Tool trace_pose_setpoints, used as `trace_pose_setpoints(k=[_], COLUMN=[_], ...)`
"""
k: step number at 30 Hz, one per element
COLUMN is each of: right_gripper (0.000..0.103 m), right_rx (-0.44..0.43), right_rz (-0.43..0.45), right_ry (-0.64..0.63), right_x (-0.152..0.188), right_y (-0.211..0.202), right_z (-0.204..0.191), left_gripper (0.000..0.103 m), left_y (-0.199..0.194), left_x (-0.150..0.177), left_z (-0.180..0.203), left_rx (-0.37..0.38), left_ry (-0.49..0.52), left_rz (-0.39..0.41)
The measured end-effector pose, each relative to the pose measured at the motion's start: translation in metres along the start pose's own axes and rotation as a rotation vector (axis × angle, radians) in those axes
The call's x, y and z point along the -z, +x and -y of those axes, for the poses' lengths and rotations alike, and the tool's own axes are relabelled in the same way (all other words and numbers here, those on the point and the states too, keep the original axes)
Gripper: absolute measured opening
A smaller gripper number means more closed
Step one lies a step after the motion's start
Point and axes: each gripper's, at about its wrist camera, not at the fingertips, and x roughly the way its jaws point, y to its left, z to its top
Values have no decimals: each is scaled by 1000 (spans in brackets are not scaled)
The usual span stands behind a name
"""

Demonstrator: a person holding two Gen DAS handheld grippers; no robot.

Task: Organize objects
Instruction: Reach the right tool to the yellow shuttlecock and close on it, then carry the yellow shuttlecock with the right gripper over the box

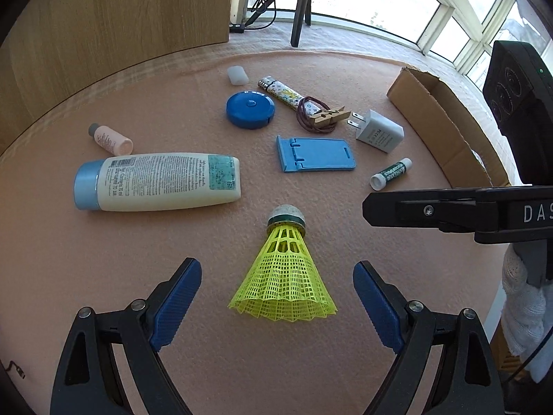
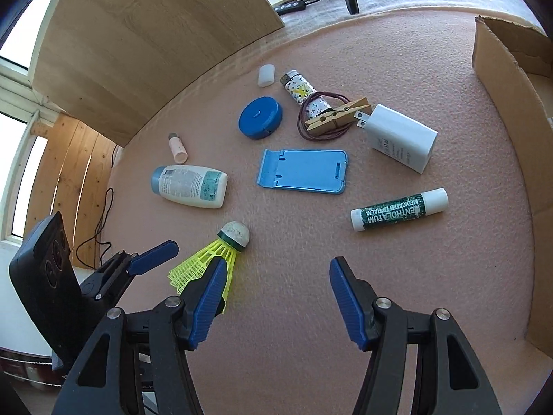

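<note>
The shuttlecock point(image 1: 282, 269) is what I have lined up: a neon yellow plastic mesh skirt flaring toward my left camera, with a worn white cork tip ringed in dark green pointing away. It lies on its side on the pink worktop point(image 1: 172, 263), in the lower centre of the left view. My left gripper point(image 1: 277, 302) has its blue fingers point(image 1: 178, 297) spread wide to either side of the skirt, not touching it and holding nothing. In the right view the shuttlecock point(image 2: 221, 259) sits at lower left, partly behind one blue pad. My right gripper point(image 2: 276, 297) is also wide open and empty over bare worktop.

The only container I see is the cardboard box point(image 1: 446, 124) at the right edge of the left view, its flaps open; I cannot tell what, if anything, is inside.

Scattered above the shuttlecock in the left view: a white lotion bottle point(image 1: 155, 181) with a blue cap lying at centre left, a small pink bottle point(image 1: 110, 138) just above it, a round blue tape measure point(image 1: 250, 109), a blue phone stand point(image 1: 314, 154) lying flat, a white charger plug point(image 1: 378, 131), a green-and-white balm stick point(image 1: 390, 174), a patterned lighter point(image 1: 281, 92), a wooden clothespin point(image 1: 330, 117) lying on a dark hair tie point(image 1: 304, 117), and a small white cap point(image 1: 237, 75).
</note>
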Motion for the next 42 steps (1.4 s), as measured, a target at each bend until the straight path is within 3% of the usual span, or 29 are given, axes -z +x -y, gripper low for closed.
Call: trace_pose_setpoints(k=[9,17,20,22,24,30,42], right_gripper=[58,58,58,55,46,32,28], right_rx=[-44,-85,-103,-111,-122,-157,-171], right_rz=[-101,-140,-147,-152,-162,-166,-139], right_ry=[19,-2,6,12,15,18,32], right_x=[-19,-17,-18,-17,-16,-14,-11], right_y=[46,58,59,60,61,60,40], right_z=[-14,-27,-26,-26,-26,-27,-17], left_gripper=[90,75,64,58,55,49,42], left_y=[11,15,16,16,17,16,12], left_x=[3,5,5,4,4,5,-4], left_z=[-7,-11,-12,-11,-9,-7,15], left_rx=[26,56,73,84,89,87,130], left_ry=[-39,-52,-60,-62,-60,-70,-61], left_rz=[-8,-20,-22,-22,-21,-18,9])
